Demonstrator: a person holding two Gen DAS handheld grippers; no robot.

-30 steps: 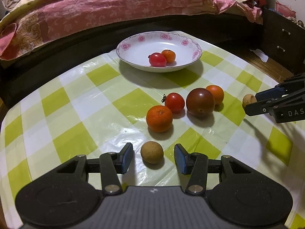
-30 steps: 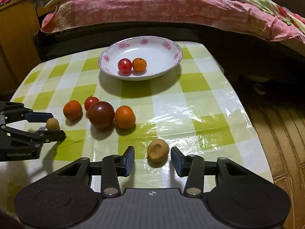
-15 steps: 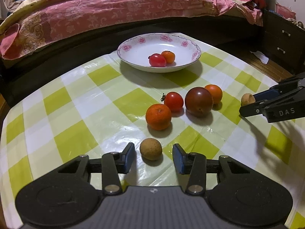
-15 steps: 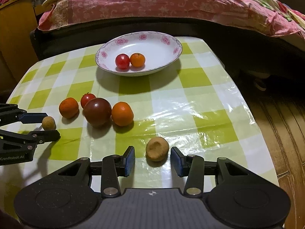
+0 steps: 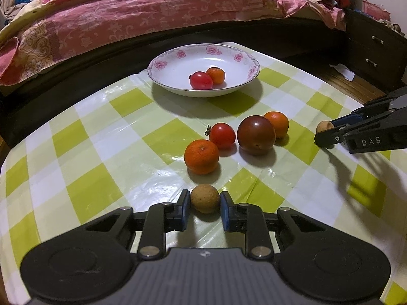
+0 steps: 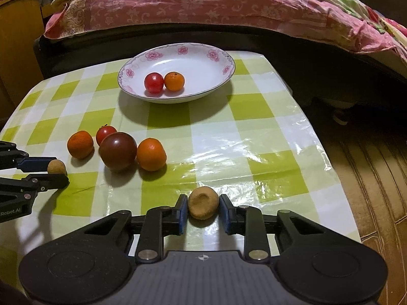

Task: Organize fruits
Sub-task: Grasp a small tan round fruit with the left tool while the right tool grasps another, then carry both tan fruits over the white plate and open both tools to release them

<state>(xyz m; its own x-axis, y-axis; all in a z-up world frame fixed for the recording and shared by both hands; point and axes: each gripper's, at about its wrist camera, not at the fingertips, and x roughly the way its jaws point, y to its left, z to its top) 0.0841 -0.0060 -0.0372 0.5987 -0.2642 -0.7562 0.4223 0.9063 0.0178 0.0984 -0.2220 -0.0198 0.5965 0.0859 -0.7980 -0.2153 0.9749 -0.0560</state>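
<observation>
My left gripper [image 5: 205,203] is shut on a small round brown fruit [image 5: 205,198] low over the checked tablecloth; it also shows in the right wrist view [image 6: 56,166]. My right gripper [image 6: 203,207] is shut on a dented brown fruit [image 6: 203,202], seen from the left wrist [image 5: 324,127]. A white flowered plate [image 5: 162,76] at the table's far side holds a red tomato [image 5: 201,80] and a small orange [image 5: 215,75]. On the cloth lie an orange [image 5: 201,156], a red tomato [image 5: 222,135], a dark purple tomato [image 5: 256,135] and another orange [image 5: 277,123].
A bed with a pink quilt [image 5: 152,12] runs behind the table. A dark drawer cabinet [image 5: 376,48] stands at the right. The table's right edge [image 6: 318,137] drops to a brown floor [image 6: 368,178].
Both grippers have closed from open onto the brown fruits between their fingers. Both cameras have shifted slightly back.
</observation>
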